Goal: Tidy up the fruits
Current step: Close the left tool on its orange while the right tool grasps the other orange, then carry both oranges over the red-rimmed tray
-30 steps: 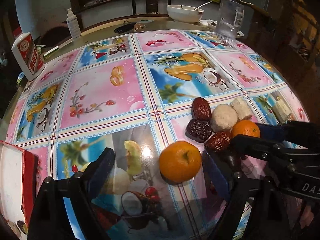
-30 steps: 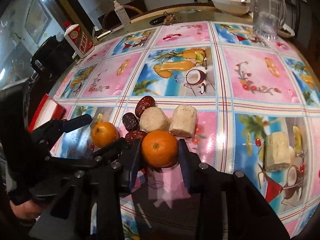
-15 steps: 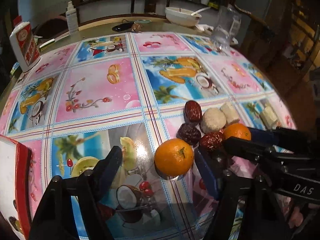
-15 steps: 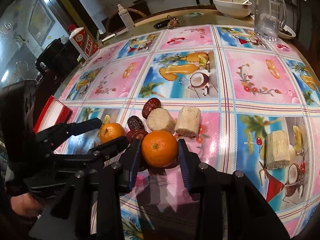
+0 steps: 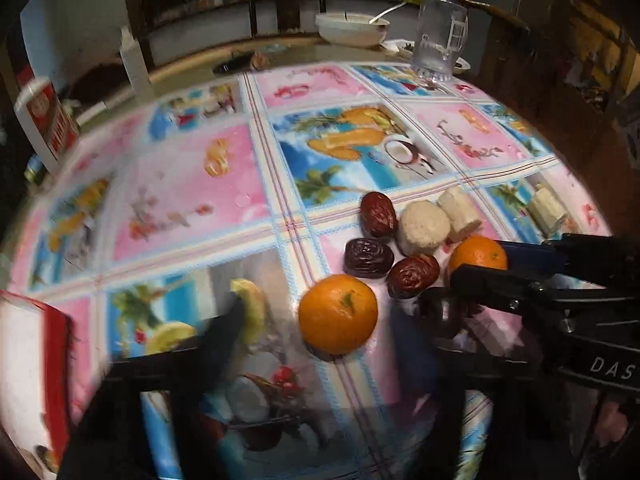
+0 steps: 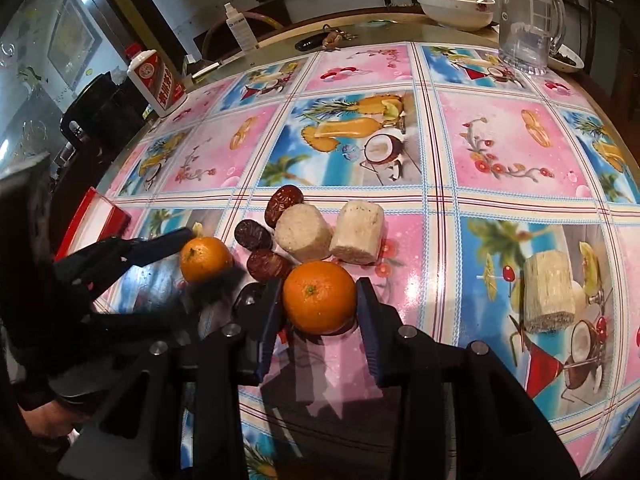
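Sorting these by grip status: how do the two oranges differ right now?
The right orange sits between the right gripper fingers, nearly touching both; the left orange lies in the left gripper with wide gaps. The right orange's stem end faces the camera; the left orange's points up. Both rest on the tablecloth.

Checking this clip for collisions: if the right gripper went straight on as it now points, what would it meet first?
The round orange tangerine sitting between the right gripper and its open fingers. Beyond it lies the pale cut cylinder piece, though depth there is unclear.
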